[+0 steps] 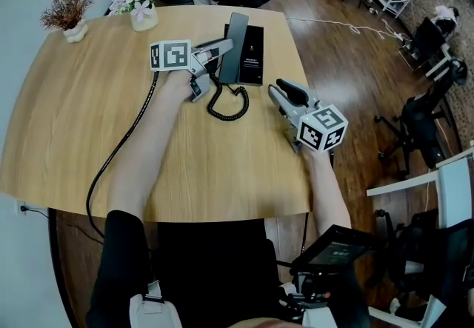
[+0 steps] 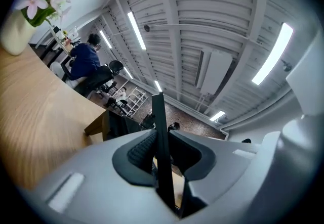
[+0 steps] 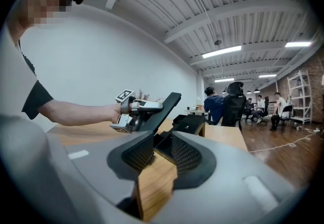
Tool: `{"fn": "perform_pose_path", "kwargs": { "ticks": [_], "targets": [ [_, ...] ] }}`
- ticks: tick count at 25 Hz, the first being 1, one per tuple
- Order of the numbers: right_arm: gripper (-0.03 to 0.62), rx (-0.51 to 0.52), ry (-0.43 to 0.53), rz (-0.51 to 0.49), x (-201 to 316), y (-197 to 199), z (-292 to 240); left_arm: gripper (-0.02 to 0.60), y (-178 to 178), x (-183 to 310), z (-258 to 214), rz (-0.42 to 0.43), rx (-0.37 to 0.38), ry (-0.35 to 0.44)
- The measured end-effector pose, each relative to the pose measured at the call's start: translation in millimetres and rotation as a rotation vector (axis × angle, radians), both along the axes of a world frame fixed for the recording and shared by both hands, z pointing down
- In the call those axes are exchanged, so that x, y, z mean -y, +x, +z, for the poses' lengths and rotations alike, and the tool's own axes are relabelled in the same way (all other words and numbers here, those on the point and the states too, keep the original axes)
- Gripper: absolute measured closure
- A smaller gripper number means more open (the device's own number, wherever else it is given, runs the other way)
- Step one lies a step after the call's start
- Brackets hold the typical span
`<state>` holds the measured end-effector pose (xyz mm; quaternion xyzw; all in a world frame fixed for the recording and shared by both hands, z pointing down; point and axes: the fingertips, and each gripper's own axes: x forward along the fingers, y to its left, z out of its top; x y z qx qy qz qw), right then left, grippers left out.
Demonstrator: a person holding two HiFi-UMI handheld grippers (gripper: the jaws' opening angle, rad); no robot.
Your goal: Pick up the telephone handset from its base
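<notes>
My left tool (image 1: 221,49) is closed on the handset (image 1: 236,32). In the left gripper view the thin dark slab stands edge-on between the pads, and both pads bear on its flat faces. The tool comes at it from the left side, crosswise to its length, and grips near the middle.

From the grip, the handset's long axis runs away from me, roughly in line with the long side of the base (image 1: 254,52). It does not lie flat. In the right gripper view the far end points up and the near end hangs lower, with the base sitting below it and just to the right of the tool. I cannot tell whether the near end is fully clear of the cradle, because the tool covers that spot.

The coiled cord (image 1: 230,106) drops from the handset's near end and loops on the worktop (image 1: 89,119), on my side of the base. It looks slack, so I judge it will not pull yet.

My right tool (image 1: 281,88) rests further right, near the cord and well apart from the handset. Its jaws stand wide with nothing gripped. Only bare worktop and the edge of the base show between them.

The left tool is the one placed to finish the lift. I judge the move is to go straight up, away from the base, and level the low end as it rises.
</notes>
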<state>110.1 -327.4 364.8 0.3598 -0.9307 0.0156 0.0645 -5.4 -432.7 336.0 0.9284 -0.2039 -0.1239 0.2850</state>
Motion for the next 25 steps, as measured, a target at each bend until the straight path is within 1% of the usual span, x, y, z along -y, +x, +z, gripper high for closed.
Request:
{"fn": "perform_pose_path", "kwargs": {
  "ticks": [2,5,6,9,12,14,15,17,20,22,25],
  "targets": [
    [0.479,0.003,-0.002,-0.001,-1.4,-1.2,0.2,0.503,-3.8,-10.2,-16.1,0.016,-0.061,0.007],
    [0.480,0.008,-0.004,-0.004,-3.8,-1.9,1.4,0.503,-12.8,-31.8,-49.5,0.033,-0.194,-0.007],
    [0.480,0.009,-0.003,-0.004,-3.8,-1.8,1.2,0.503,-15.8,-40.8,-64.3,0.042,-0.231,0.006],
    [0.480,0.016,-0.004,-0.003,-2.5,-1.7,0.4,0.503,-20.9,-75.6,-116.3,0.087,-0.284,0.121],
    [0.480,0.019,-0.010,0.000,-3.9,-0.5,1.4,0.503,-21.0,-123.4,-168.4,0.148,-0.336,0.233],
    [0.480,0.020,-0.017,0.000,-5.2,0.0,2.8,0.505,-21.3,-155.0,-196.5,0.180,-0.379,0.288],
    [0.480,0.021,-0.019,0.000,-5.4,0.1,3.4,0.505,-21.7,-168.0,-206.6,0.192,-0.404,0.302],
    [0.480,0.022,-0.023,-0.002,-5.5,-0.3,4.6,0.505,-23.5,-186.5,-216.6,0.206,-0.470,0.297],
    [0.480,0.021,-0.029,-0.003,-5.5,-2.4,6.4,0.505,-30.4,-197.3,-212.4,0.197,-0.575,0.236],
    [0.480,0.020,-0.034,-0.004,-5.5,-3.6,7.9,0.505,-38.2,-201.8,-208.2,0.179,-0.624,0.210],
    [0.480,0.033,-0.039,-0.009,-7.6,-2.7,5.0,0.505,-52.0,-217.5,-209.4,0.163,-0.689,0.221]
  ]
}}
